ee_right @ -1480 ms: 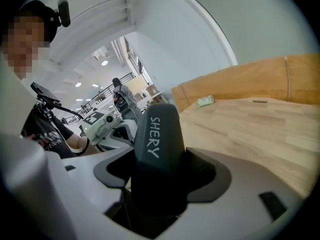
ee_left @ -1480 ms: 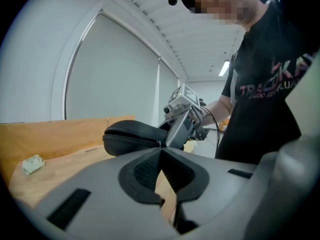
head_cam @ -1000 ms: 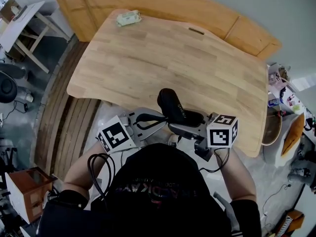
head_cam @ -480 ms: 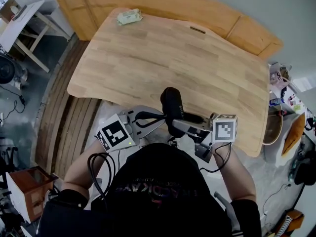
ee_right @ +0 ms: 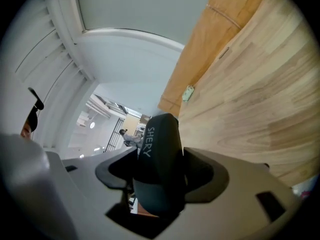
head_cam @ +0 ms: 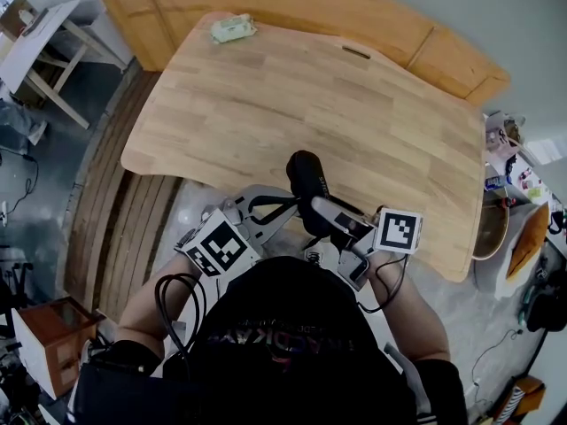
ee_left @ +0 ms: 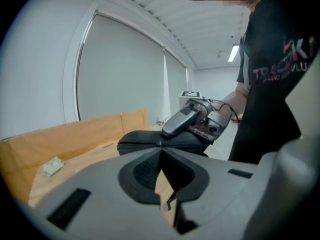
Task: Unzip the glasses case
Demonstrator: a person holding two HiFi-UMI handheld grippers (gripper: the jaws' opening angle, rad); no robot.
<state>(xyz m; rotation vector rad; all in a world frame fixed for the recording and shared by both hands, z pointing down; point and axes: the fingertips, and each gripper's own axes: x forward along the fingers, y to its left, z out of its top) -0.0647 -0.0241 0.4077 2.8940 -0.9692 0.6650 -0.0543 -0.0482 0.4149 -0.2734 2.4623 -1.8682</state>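
A black zip-up glasses case point(head_cam: 304, 177) hangs in the air over the table's near edge. My right gripper point(head_cam: 314, 209) comes in from the right and is shut on it. The case point(ee_right: 160, 154) fills the gap between its pads; the jaws have just been closing on it. From the left, my left gripper point(head_cam: 295, 204) reaches the case with its jaws shut. In the left gripper view its tips point(ee_left: 160, 145) meet right on the case's point(ee_left: 135, 140) zip line. A small zipper pull glints there, pinched between them. The right gripper point(ee_left: 187, 119) rests across the case's top.
The wooden table point(head_cam: 266, 104) stretches ahead, with a small pale green packet point(head_cam: 232, 30) at its far left corner. A second wooden panel point(head_cam: 292, 7) lies behind it. A white side table point(head_cam: 44, 51) stands at left and cluttered shelves point(head_cam: 509, 175) at right.
The right gripper has rolled and drawn nearer, its marker cube now tilted. The case has shifted a little with it. The left gripper has dipped and turned slightly, still shut.
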